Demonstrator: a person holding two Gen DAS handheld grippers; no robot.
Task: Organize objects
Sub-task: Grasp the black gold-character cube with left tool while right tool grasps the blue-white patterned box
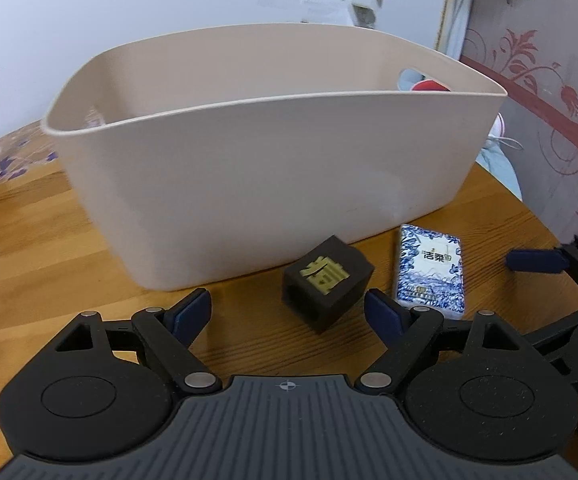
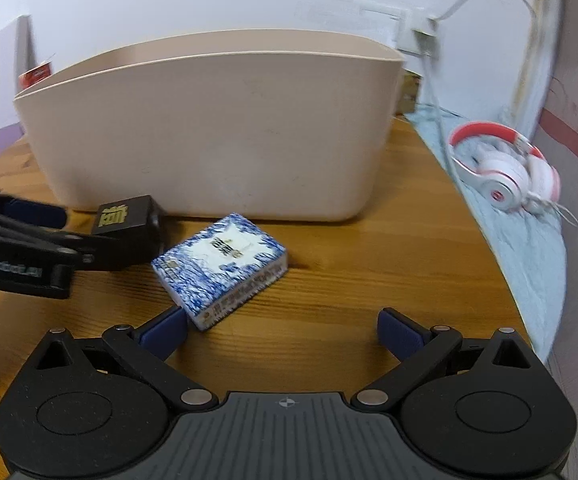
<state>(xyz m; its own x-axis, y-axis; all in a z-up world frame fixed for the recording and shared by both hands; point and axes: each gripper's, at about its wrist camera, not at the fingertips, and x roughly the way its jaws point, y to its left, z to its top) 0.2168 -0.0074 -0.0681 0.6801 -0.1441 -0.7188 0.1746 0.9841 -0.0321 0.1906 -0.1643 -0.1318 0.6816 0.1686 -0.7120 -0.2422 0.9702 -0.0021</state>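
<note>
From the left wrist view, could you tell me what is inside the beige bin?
Only the bare far inner wall of the beige bin shows. Its tall front wall hides the floor, so I cannot tell whether anything lies inside.

Bare wood between bin [image 1: 249, 184] wall and both grippers, broken by black cube [image 1: 327, 282] and tissue pack [image 1: 431, 270], set just apart. Open strip right of pack [image 2: 221, 266]. Bin mouth unobstructed above. Headphones [image 2: 505, 172] off table [image 2: 369, 272] edge.

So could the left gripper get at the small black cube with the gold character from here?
Probably yes: the black cube sits on the table just ahead of the left gripper's open jaws, nothing between.
</note>
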